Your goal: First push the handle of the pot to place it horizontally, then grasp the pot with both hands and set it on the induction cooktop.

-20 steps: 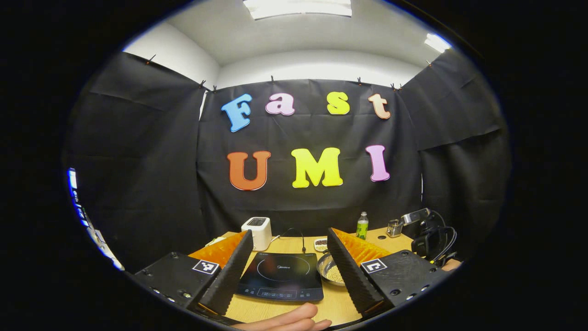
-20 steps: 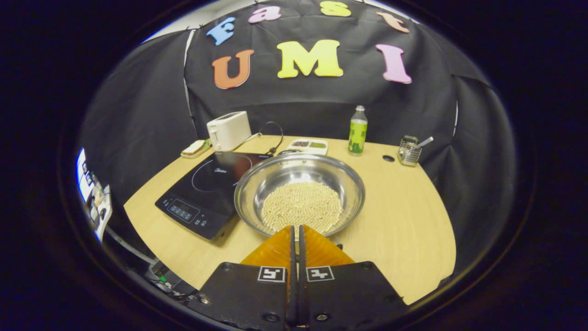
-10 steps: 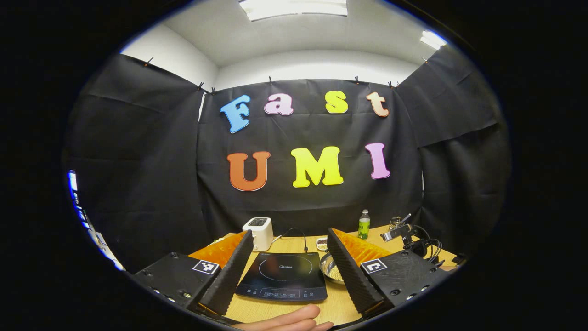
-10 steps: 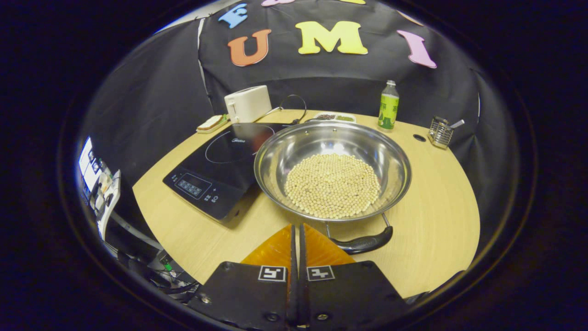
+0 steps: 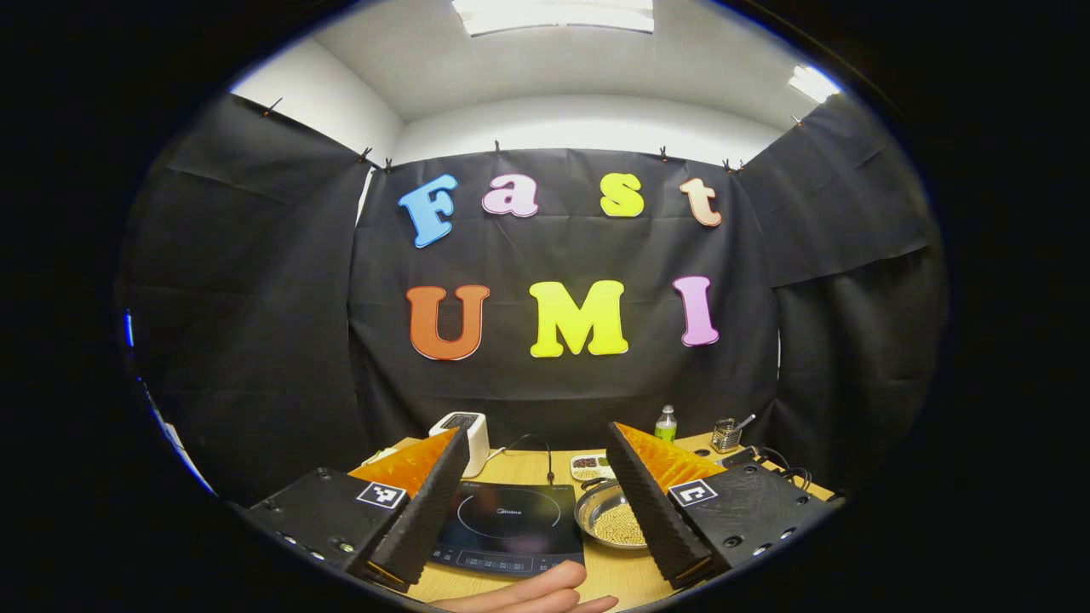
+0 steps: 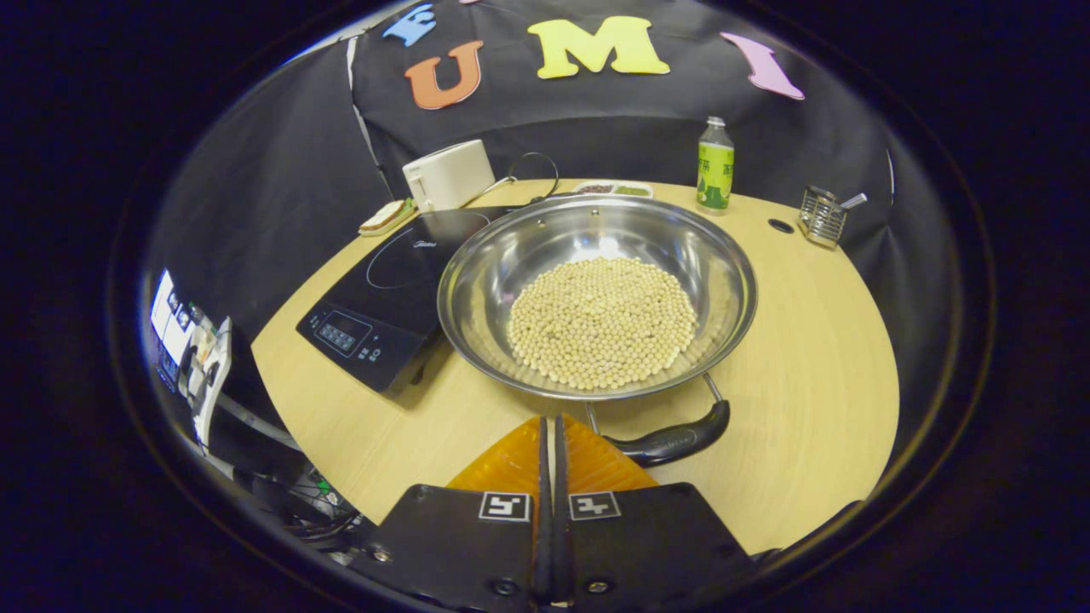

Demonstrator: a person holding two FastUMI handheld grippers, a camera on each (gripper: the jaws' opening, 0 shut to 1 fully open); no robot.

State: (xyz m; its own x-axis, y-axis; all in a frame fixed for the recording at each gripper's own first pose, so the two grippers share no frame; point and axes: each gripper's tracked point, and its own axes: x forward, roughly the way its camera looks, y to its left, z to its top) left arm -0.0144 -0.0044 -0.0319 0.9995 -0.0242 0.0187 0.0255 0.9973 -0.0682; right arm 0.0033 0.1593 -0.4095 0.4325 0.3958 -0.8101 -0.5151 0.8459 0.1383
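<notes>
1. Meanwhile, the right gripper (image 6: 549, 423) had drawn closer to the pot (image 6: 596, 294) than half a second before, its fingers pressed together, empty, just beside the pot's dark handle (image 6: 673, 441).
2. That pot, holding pale beans (image 6: 603, 321), sat on the table (image 6: 792, 375) touching the cooktop (image 6: 383, 289).
3. Left gripper (image 5: 538, 443) stayed wide apart.
4. Cooktop lettering was too small to read.

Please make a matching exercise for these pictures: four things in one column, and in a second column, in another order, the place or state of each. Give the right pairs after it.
Things:
1. pot
2. bottle
3. right gripper
4. left gripper

Places or states:
A. open, above the near table edge
B. shut, just in front of the black handle
C. holds pale beans, beside the cooktop
D. upright at the far table edge

Pairs: 1-C, 2-D, 3-B, 4-A
</notes>
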